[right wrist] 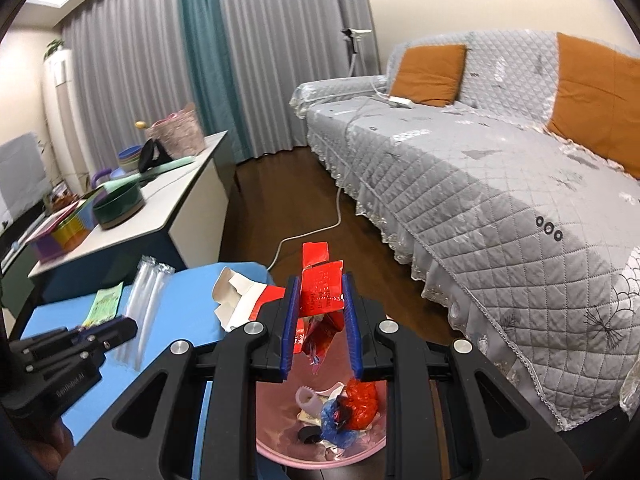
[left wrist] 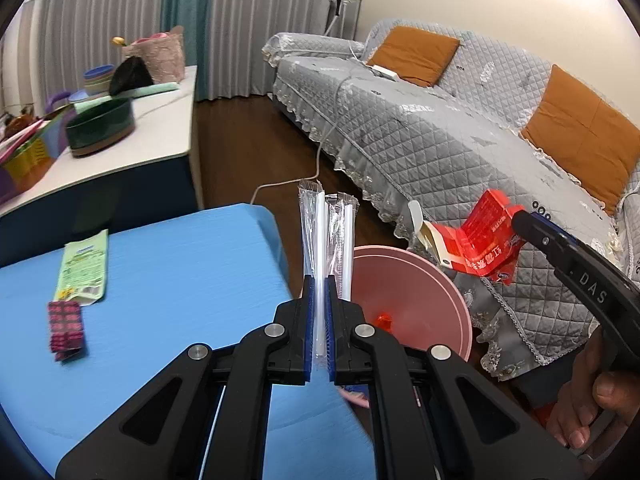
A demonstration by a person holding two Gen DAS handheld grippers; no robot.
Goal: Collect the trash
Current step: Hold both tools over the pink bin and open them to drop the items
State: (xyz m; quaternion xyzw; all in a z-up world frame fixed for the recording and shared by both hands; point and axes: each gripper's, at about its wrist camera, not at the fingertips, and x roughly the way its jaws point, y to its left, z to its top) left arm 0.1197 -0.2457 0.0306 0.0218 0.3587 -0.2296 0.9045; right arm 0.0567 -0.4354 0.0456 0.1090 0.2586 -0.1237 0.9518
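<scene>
Two loads up, both bound for pink bin (left wrist: 420, 280). Left to right: green packet (left wrist: 84, 268) and dark patterned wrapper (left wrist: 66, 328) lying on blue table (left wrist: 160, 280), not yet collected. Left gripper (left wrist: 319, 300) clenched on wrapped straws (left wrist: 326, 236), long axis upright, just left of bin rim. Right gripper (right wrist: 322, 312) clamped on red carton (right wrist: 320, 288), directly above bin mouth, so nearer to a drop.

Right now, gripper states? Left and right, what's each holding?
Left gripper: closed on wrapped straws.
Right gripper: closed on torn red carton, above the pink bin.
</scene>
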